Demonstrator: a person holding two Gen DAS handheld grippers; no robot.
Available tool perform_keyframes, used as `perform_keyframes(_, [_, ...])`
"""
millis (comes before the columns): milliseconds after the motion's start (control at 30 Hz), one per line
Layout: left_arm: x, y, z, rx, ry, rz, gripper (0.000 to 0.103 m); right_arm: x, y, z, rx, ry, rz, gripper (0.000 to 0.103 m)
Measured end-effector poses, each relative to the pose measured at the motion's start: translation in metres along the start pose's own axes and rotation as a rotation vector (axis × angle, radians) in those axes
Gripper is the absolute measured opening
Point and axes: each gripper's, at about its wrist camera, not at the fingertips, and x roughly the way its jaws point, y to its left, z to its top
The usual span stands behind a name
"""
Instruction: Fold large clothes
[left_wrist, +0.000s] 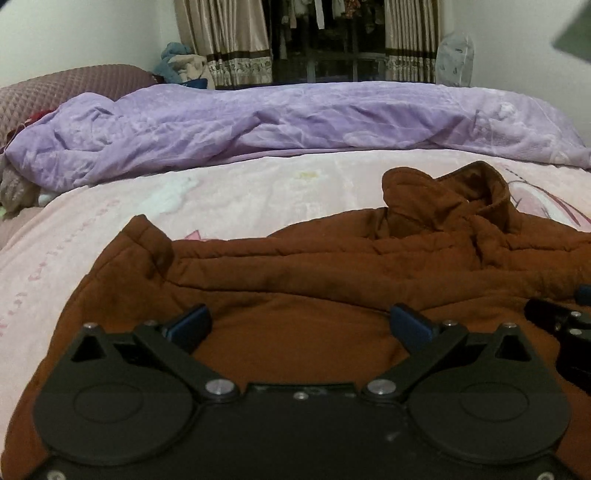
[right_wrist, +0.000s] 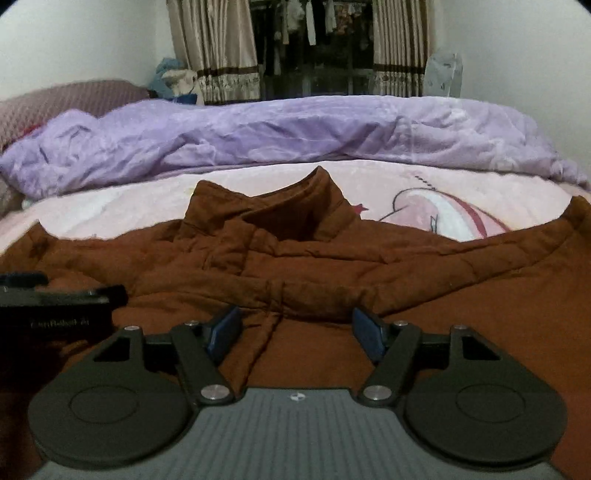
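A brown quilted jacket (left_wrist: 295, 266) lies spread on the pink bed sheet (left_wrist: 207, 195), its collar (left_wrist: 454, 199) standing up at the far side. My left gripper (left_wrist: 299, 319) hovers over the jacket's left half, jaws wide open with nothing between them. In the right wrist view the jacket (right_wrist: 406, 266) fills the foreground, with the collar (right_wrist: 295, 214) straight ahead. My right gripper (right_wrist: 295, 325) is open above the jacket's middle. A raised fold of brown cloth (right_wrist: 273, 314) runs between its blue pads (right_wrist: 223, 330) without being pinched. Each gripper shows at the edge of the other's view.
A crumpled purple quilt (left_wrist: 295, 118) lies across the far side of the bed. A maroon pillow (left_wrist: 55, 88) and a pile of clothes (left_wrist: 181, 62) are at the far left. Curtains (left_wrist: 225, 40) frame a dark window, beside a fan (left_wrist: 456, 55).
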Motion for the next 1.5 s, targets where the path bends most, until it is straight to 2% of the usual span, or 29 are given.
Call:
perform_keyframes(67, [0.0,0.002,0.013,0.017,0.04,-0.01,0.103,-0.014,0.0,0.008,-0.021,-0.001,-0.022,0.074])
perform_keyframes(100, [-0.006,0.007,0.018,0.039,0.031,-0.017,0.103,-0.024,0.002,0.012,-0.035,-0.02,-0.036,0.074])
perform_keyframes(133, [-0.014,0.011,0.022,0.055,-0.005,0.007,0.103,-0.032,-0.002,0.016,-0.058,-0.046,-0.056,0.074])
perform_keyframes(200, [-0.016,0.026,0.025,0.089,-0.056,0.144,0.103,-0.037,-0.017,0.015,-0.093,-0.056,-0.116,0.076])
perform_keyframes(267, [0.005,0.045,0.016,0.127,-0.01,0.267,0.103,-0.018,-0.05,0.006,-0.071,-0.007,-0.188,0.077])
perform_keyframes(300, [0.018,0.056,0.007,0.129,0.021,0.275,0.103,-0.009,-0.072,-0.002,-0.002,-0.003,-0.156,0.078])
perform_keyframes(333, [0.023,0.072,-0.004,0.043,0.013,0.194,0.103,-0.008,-0.095,-0.008,0.134,-0.028,-0.055,0.078])
perform_keyframes(367, [0.022,0.085,-0.006,-0.045,0.015,0.155,0.103,-0.013,-0.104,-0.007,0.201,-0.047,-0.025,0.074])
perform_keyframes(400, [0.019,0.093,-0.004,-0.103,0.036,0.137,0.103,-0.016,-0.105,-0.004,0.21,-0.047,-0.024,0.074])
perform_keyframes(467, [0.019,0.094,-0.002,-0.094,0.05,0.126,0.103,-0.016,-0.098,-0.002,0.151,-0.031,-0.042,0.074])
perform_keyframes(567, [0.017,0.086,-0.003,-0.042,0.041,0.156,0.103,-0.023,-0.084,0.004,0.054,-0.021,-0.11,0.075])
perform_keyframes(667, [0.019,0.081,-0.001,-0.015,0.033,0.176,0.103,-0.029,-0.092,0.015,-0.003,-0.031,-0.212,0.086])
perform_keyframes(767, [0.017,0.085,-0.002,-0.038,0.028,0.171,0.103,-0.019,-0.122,0.012,0.018,0.029,-0.275,0.086])
perform_keyframes(867, [0.016,0.086,-0.003,-0.052,0.023,0.164,0.103,-0.023,-0.16,0.001,0.163,0.013,-0.202,0.084])
perform_keyframes(933, [0.015,0.087,-0.004,-0.054,0.022,0.163,0.103,-0.031,-0.171,-0.001,0.214,-0.008,-0.288,0.08])
perform_keyframes(1000, [0.016,0.088,-0.004,-0.058,0.025,0.161,0.103,-0.041,-0.175,-0.003,0.244,-0.034,-0.438,0.079])
perform_keyframes(1033, [0.016,0.088,-0.003,-0.059,0.028,0.162,0.103,-0.05,-0.174,-0.003,0.274,-0.061,-0.463,0.076])
perform_keyframes(1100, [0.014,0.085,0.0,-0.064,0.045,0.177,0.103,-0.068,-0.168,-0.003,0.298,-0.106,-0.405,0.074])
perform_keyframes(1167, [-0.005,0.079,0.008,-0.091,0.054,0.186,0.103,-0.085,-0.147,-0.001,0.276,-0.139,-0.331,0.074])
perform_keyframes(1267, [-0.05,0.058,0.012,-0.117,-0.031,0.066,0.103,-0.108,-0.103,0.003,0.208,-0.177,-0.275,0.075])
perform_keyframes(1367, [-0.086,0.022,0.009,-0.052,-0.076,-0.041,0.103,-0.123,-0.061,0.003,0.203,-0.194,-0.105,0.076])
perform_keyframes(1433, [-0.091,-0.001,0.0,0.009,-0.055,-0.106,0.103,-0.116,-0.034,-0.001,0.176,-0.155,0.014,0.078])
perform_keyframes(1500, [-0.078,-0.016,-0.011,0.046,0.017,-0.134,0.103,-0.099,-0.004,-0.009,0.073,-0.081,0.075,0.079])
